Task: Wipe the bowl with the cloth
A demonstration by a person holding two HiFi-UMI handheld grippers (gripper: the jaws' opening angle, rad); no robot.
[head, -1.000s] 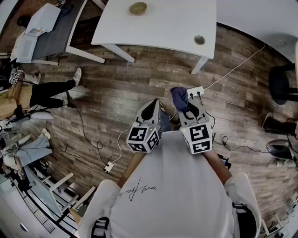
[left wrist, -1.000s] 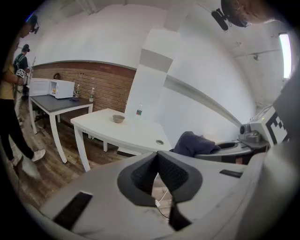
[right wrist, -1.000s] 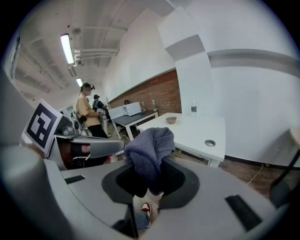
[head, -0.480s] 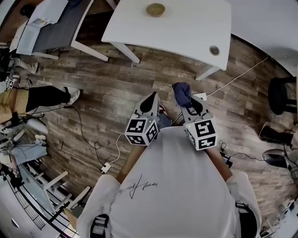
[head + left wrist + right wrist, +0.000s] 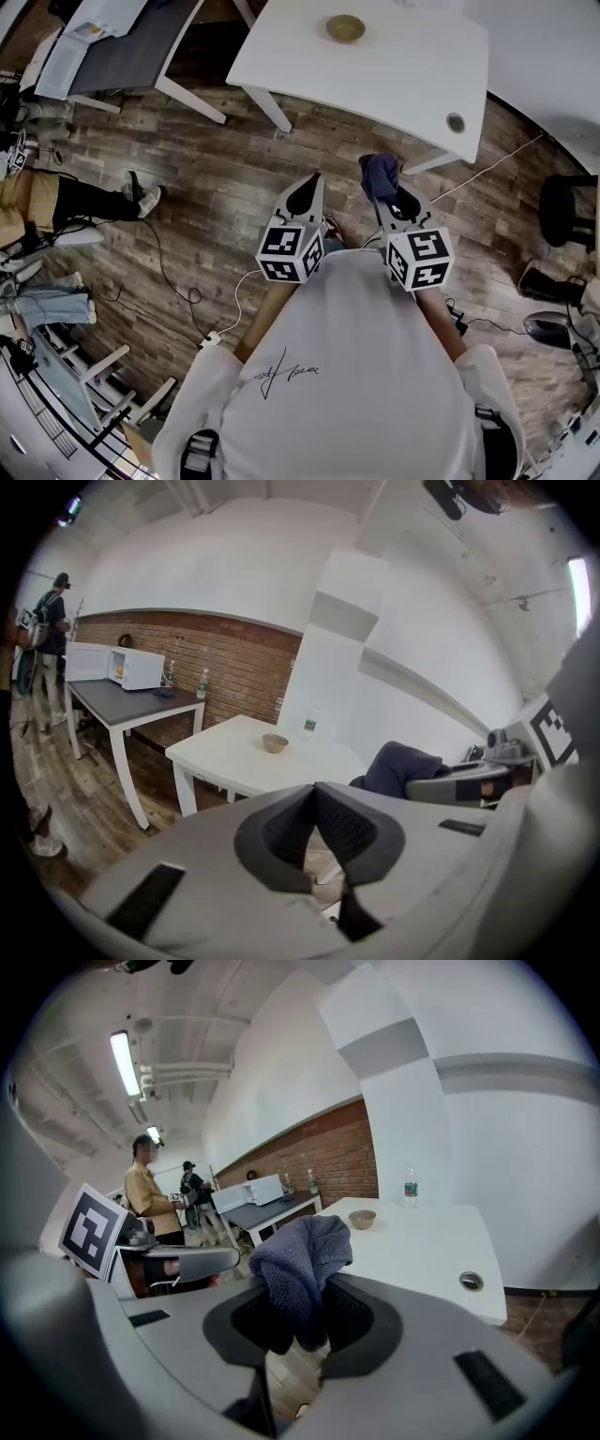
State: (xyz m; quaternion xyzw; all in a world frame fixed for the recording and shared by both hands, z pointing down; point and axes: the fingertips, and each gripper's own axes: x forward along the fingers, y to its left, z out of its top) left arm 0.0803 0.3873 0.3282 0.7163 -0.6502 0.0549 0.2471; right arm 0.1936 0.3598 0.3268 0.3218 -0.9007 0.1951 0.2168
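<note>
My right gripper (image 5: 300, 1327) clamped the bunched dark-blue cloth (image 5: 302, 1255); its lower end was hidden between the jaws, its long axis up-forward. Left gripper (image 5: 316, 810) closed, empty. Small tan bowl (image 5: 345, 27) sat far off on the white table (image 5: 403, 70).

Right gripper (image 5: 388, 194) clamps cloth (image 5: 378, 173); left gripper (image 5: 312, 182) closed; bowl (image 5: 345, 28) on white table (image 5: 403, 70).
</note>
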